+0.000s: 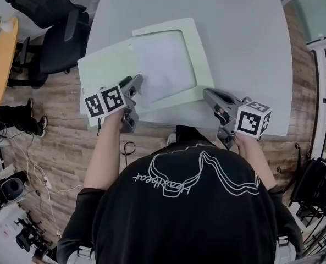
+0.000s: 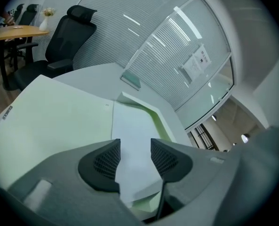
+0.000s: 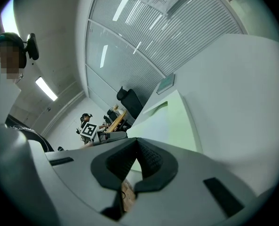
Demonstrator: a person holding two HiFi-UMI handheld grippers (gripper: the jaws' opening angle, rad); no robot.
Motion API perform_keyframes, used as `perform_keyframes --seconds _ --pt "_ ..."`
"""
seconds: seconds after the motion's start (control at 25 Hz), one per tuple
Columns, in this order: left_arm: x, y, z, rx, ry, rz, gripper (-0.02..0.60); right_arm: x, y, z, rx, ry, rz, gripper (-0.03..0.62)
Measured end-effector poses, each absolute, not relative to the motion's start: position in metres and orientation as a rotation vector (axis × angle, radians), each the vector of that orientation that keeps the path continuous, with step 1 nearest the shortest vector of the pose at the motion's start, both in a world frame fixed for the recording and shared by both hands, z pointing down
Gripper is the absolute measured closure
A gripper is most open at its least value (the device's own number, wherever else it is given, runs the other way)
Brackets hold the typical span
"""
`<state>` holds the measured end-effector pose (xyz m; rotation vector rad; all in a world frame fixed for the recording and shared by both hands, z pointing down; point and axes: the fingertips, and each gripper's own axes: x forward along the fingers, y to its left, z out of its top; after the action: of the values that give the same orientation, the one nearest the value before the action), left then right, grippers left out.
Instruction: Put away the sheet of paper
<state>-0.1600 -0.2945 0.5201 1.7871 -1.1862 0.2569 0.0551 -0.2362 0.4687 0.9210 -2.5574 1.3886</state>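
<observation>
Head view: grey bench with a pale green folder lying open and flat on it. The white sheet of paper sits on the folder's right half, inside its raised green border. Left gripper is at the folder's near edge, by the sheet's near-left corner. Right gripper is near the bench's front edge, just off the folder's near-right corner and not touching it. Black office chairs stand left of the bench.

Left gripper view: left gripper has its jaws parted with a moderate gap and nothing clamped. The sheet shows through the gap, lying flat, with its near corner down between the jaws. The folder spreads out to the left. One chair stands beyond the bench.

Right gripper view: right gripper has its jaws closed, pads meeting at the tips, nothing between them. Ahead are the folder and the sheet on the bench. The left gripper's marker cube shows at the far side.
</observation>
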Motion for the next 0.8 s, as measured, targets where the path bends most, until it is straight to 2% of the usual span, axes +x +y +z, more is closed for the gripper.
perform_keyframes --seconds 0.4,0.6,0.8 --pt "-0.125 -0.236 0.439 2.026 -0.997 0.143 0.417 0.029 -0.209 0.411 0.851 -2.776 1.148 0.585" --pt "-0.105 -0.19 0.393 2.166 -0.864 0.116 0.523 0.014 -0.181 0.367 0.794 -2.896 1.052 0.585" --pt "-0.1 -0.147 0.358 2.295 -0.802 0.093 0.547 -0.005 -0.144 0.346 0.743 -2.954 0.931 0.585"
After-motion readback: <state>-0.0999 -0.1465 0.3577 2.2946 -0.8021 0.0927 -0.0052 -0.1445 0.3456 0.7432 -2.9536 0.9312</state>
